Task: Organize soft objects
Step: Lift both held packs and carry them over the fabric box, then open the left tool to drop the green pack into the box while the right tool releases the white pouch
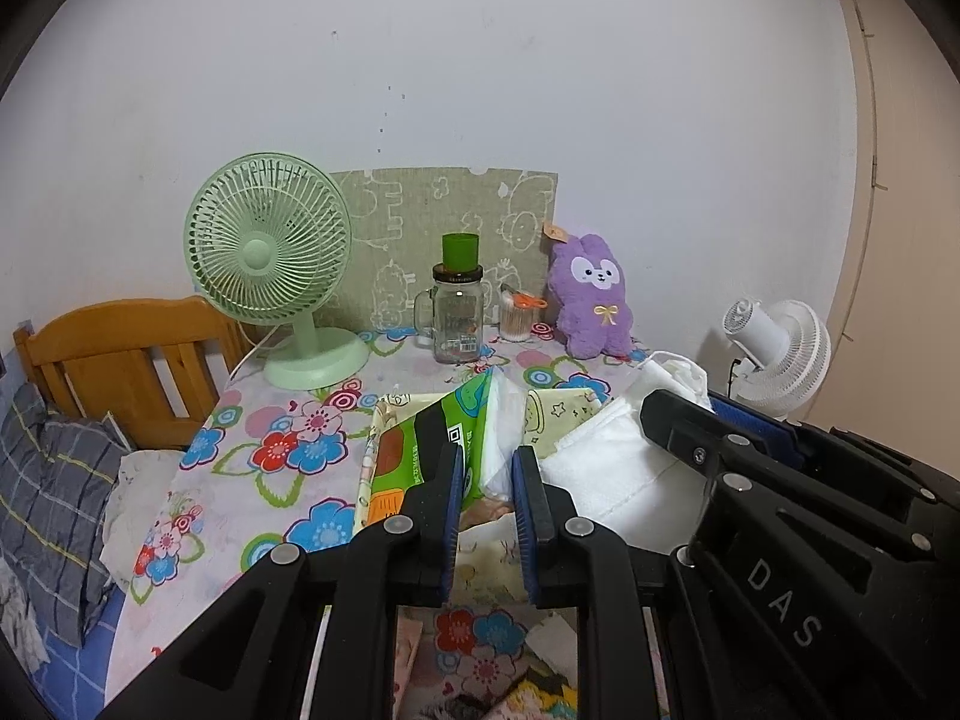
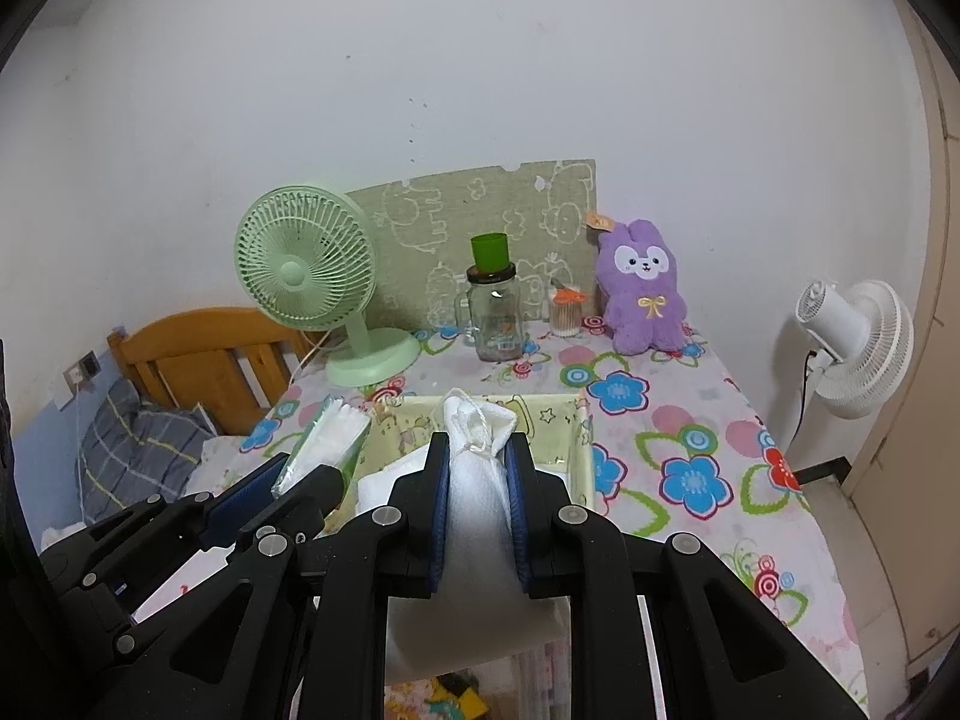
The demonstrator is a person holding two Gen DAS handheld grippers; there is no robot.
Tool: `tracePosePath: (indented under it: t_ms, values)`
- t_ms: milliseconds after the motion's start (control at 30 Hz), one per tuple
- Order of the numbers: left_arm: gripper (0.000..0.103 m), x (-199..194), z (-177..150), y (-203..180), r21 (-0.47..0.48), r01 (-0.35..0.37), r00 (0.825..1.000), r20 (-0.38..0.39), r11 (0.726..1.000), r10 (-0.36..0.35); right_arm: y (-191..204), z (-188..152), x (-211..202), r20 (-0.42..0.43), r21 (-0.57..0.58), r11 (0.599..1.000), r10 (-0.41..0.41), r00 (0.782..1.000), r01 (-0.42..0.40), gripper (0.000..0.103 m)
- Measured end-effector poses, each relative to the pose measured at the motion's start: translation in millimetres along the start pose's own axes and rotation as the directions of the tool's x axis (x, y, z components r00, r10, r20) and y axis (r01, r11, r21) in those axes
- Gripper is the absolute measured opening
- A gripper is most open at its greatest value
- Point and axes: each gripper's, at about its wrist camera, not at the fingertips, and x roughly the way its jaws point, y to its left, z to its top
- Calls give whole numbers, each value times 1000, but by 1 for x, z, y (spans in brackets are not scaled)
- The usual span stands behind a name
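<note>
Fingers (image 2: 441,498) pinch white cloth (image 2: 477,480) before fabric bin (image 2: 576,450)

Two fans (image 2: 306,276) (image 2: 858,348), one plush bunny (image 2: 645,288), one jar (image 2: 493,318), one fabric bin (image 2: 585,450).

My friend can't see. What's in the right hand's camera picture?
The right gripper squeezes a white cloth above a yellow fabric bin on a flowery table. Behind stand a green fan, glass jar and purple plush bunny.

"DAS" in white on the right claw (image 1: 678,420) body; QR code on tissue pack (image 1: 444,444), text illegible
</note>
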Motion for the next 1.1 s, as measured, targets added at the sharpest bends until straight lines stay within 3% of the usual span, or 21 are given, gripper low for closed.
tracePosePath:
  t_ms: [500,867,967,1100]
  values:
    - [14,57,15,10,-25,7,999,-40,1000,-8,-14,19,58,-29,28,1000,-13,999,14,21]
    - [15,110,12,22,-79,22,990,-136,997,-33,-21,18,113,-97,43,999,-17,995,21,21]
    - [19,120,9,23,-86,22,985,-166,996,-36,-22,15,126,-117,43,999,-20,993,26,21]
    - [35,131,7,23,-91,11,981,-192,996,-28,-25,13,141,-142,51,998,-19,990,26,21]
